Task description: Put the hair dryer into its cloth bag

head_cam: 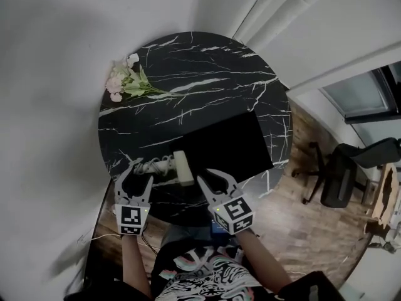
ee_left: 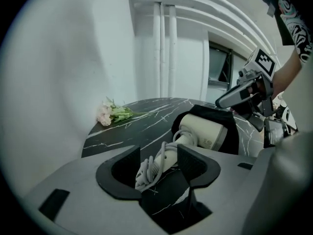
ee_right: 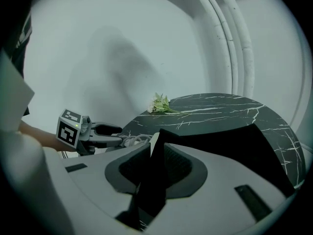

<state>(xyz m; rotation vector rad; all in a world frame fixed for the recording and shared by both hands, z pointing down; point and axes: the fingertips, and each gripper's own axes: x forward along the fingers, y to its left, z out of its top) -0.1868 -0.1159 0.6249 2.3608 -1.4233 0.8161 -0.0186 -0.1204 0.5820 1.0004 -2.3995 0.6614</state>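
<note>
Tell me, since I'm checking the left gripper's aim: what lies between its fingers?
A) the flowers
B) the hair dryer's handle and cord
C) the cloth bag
B: the cord-wrapped handle of the hair dryer lies between the spread fingers of the left gripper.

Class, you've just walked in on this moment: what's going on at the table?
A person holds a gripper in each hand over a round black marble table. The cream hair dryer lies with its head partly inside the black cloth bag. The right gripper pinches the bag's edge. The left gripper stands open around the dryer's coiled cord, not gripping. The dryer isn't fully in yet.
</note>
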